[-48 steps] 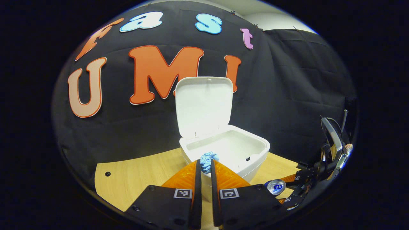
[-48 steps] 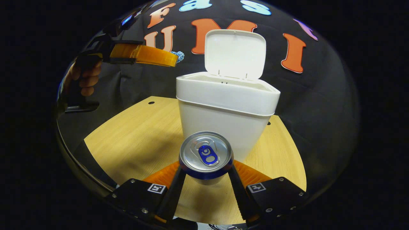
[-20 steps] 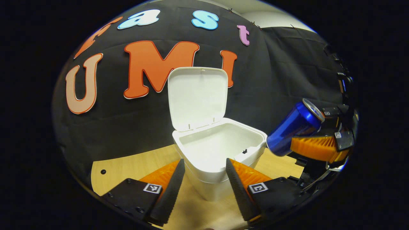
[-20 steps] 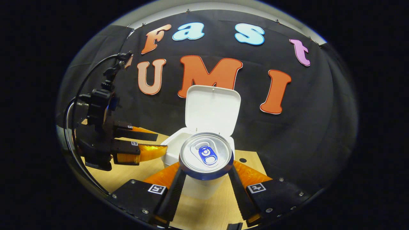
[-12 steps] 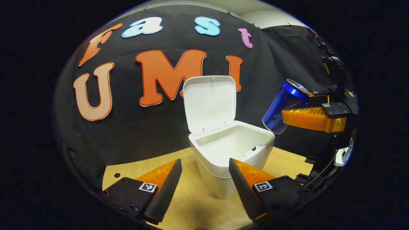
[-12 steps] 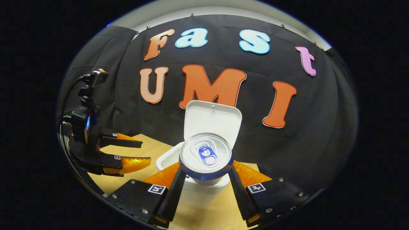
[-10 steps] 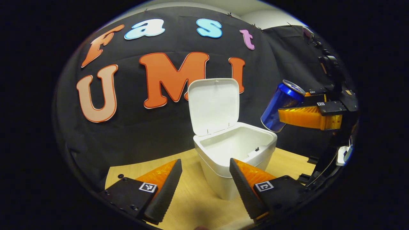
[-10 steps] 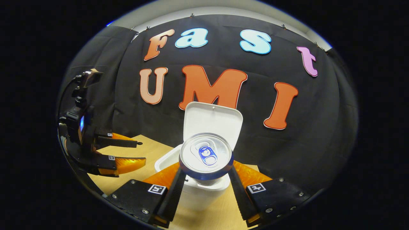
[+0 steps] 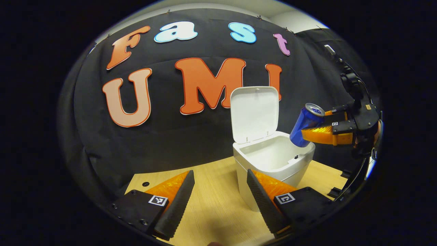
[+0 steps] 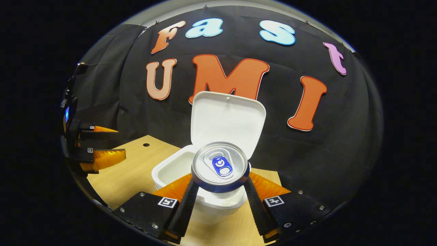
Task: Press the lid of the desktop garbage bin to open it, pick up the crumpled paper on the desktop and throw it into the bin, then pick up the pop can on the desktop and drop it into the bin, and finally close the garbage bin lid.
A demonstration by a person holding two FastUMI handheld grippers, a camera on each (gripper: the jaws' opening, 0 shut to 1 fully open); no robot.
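The white garbage bin (image 9: 273, 165) (image 10: 170, 172) stands on the wooden desktop with its lid (image 9: 254, 114) (image 10: 227, 121) raised upright. My right gripper (image 10: 220, 191) (image 9: 312, 131) is shut on the blue pop can (image 10: 220, 165) (image 9: 305, 124), held tilted above the bin's right rim. My left gripper (image 9: 220, 196) (image 10: 102, 145) is open with nothing between its fingers, low over the desktop to the left of the bin. The bin's inside bottom is hidden, so the crumpled paper cannot be made out.
Bare wooden desktop (image 9: 211, 205) (image 10: 126, 174) lies left of and in front of the bin, with a small round hole (image 9: 146, 184) (image 10: 146, 145) near its far left corner. The black cloth wall stands close behind the bin.
My left gripper opened, the blue paper is gone from its fingers, and it drew back to the left. My right gripper lifted the can off the desktop and carried it over the bin's rim.
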